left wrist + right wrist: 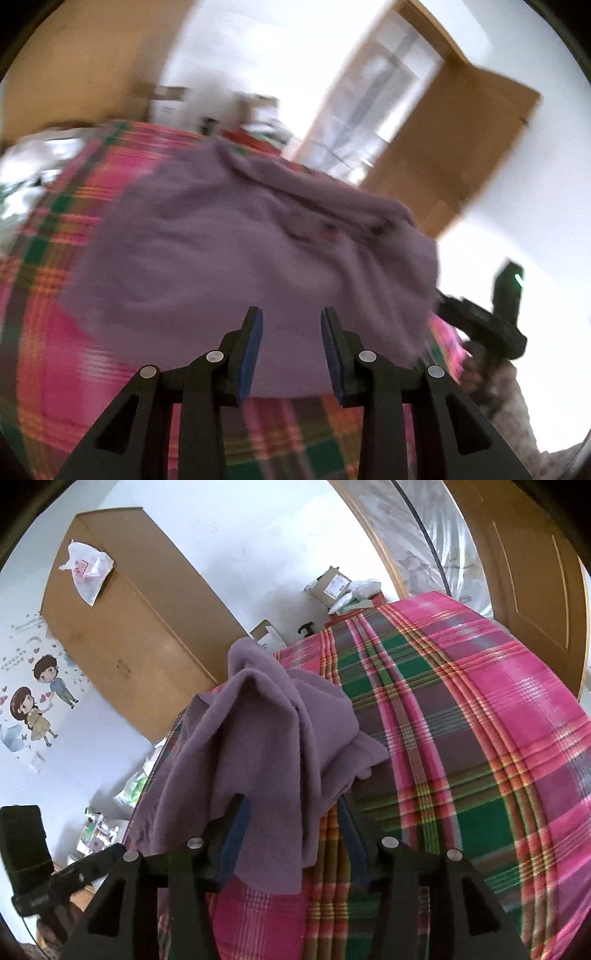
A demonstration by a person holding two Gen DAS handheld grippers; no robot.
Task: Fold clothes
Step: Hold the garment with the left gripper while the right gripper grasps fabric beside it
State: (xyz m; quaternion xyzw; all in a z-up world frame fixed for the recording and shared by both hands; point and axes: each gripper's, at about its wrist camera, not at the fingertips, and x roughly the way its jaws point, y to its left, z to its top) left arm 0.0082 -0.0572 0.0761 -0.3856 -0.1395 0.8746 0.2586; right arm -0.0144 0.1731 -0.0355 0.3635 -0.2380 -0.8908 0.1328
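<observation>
**Right wrist view: purple fleece heaped on the plaid bed**

Right wrist view: soft purple fleece garment [266, 738] bunched in a rumpled heap on a pink, green and orange plaid bedspread [461, 720], near the bed's left edge. One fold draped down between the blue-padded fingers of the right gripper [291, 834]; jaws apart, pads not pressing on the cloth, so nothing gripped. Beyond the heap, a tall brown wooden wardrobe [125, 627] with a white plastic bag [86, 568] on top, and cartoon wall stickers of two children [37, 701] on the white wall. Brown wooden door [528, 572] at upper right.

Left wrist view, blurred: same purple garment [240, 240] spread wider over the plaid bedspread [48, 295], wrinkled toward its far right side. Left gripper [291, 354] poised over the near hem, jaws parted, blue pads clear of the fabric, nothing between them. At right, the other black gripper [480, 325] by the garment's edge. Open brown door [461, 147] behind.
</observation>
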